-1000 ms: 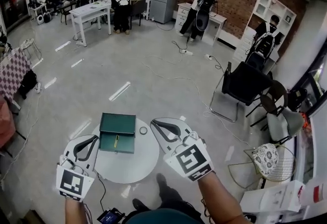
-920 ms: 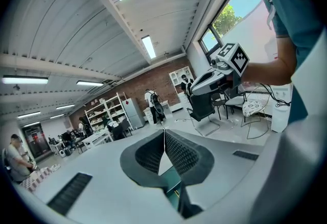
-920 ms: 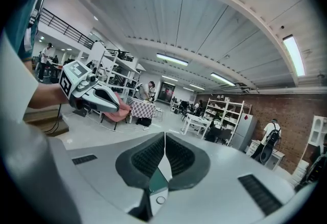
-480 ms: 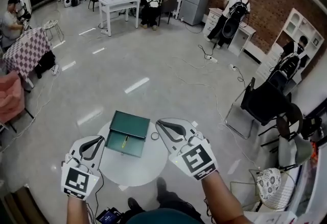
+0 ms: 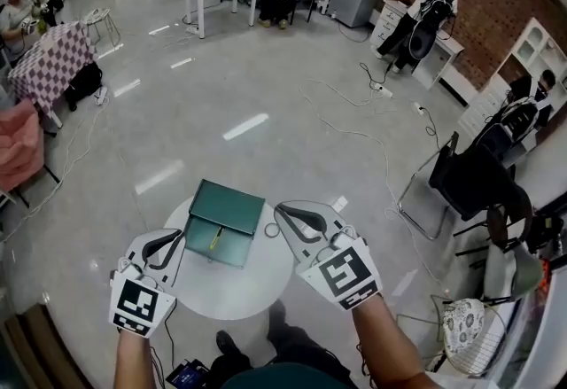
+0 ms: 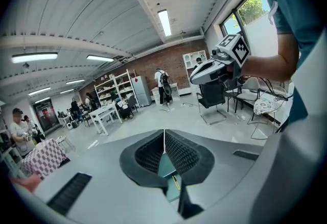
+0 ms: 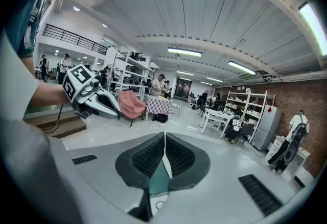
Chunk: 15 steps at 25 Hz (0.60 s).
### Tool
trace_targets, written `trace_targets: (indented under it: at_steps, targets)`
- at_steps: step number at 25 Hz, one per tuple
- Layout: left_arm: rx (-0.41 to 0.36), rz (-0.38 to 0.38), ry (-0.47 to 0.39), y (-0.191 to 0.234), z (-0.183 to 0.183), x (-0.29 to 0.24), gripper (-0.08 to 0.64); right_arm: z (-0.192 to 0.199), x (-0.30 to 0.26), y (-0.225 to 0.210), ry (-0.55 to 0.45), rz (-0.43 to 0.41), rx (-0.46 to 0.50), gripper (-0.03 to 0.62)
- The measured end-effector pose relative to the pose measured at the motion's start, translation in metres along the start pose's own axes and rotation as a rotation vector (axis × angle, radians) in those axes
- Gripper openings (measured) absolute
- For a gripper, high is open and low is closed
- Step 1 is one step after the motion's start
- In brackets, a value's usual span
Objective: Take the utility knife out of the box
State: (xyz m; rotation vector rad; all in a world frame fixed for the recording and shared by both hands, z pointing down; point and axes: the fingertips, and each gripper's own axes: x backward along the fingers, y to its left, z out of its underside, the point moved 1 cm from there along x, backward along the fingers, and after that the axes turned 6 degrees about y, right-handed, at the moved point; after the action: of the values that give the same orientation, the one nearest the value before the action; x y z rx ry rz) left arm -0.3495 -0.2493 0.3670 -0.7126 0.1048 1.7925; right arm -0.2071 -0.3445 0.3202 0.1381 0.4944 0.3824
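A dark green box stands on a small round white table, its drawer pulled out toward me. A yellow utility knife lies in the drawer. My left gripper hovers at the table's left edge, just left of the drawer, jaws shut and empty. My right gripper hangs to the right of the box, also shut with nothing in it. In the left gripper view the box and knife show below the shut jaws. The right gripper view shows the box below its shut jaws.
A small tape ring lies on the table right of the box. A black chair and wire stools stand at right. Cables run across the grey floor. People work at tables and shelves far back.
Both grippers have come down and forward, closer to the box. The head view has swung left, so the room behind shifted right. Both jaws stay shut.
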Motion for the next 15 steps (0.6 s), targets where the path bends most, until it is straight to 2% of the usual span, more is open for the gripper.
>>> trace_targets:
  at_steps: [6,15]
  targets:
    - [0.029,0.035,0.072,0.019,0.038,-0.057,0.021,0.032,-0.046,-0.023,0.036,-0.016,-0.03,0.038]
    - [0.073,0.118,0.189,0.03,0.112,-0.165,0.021,0.106,-0.115,-0.057,0.093,-0.031,-0.084,0.038]
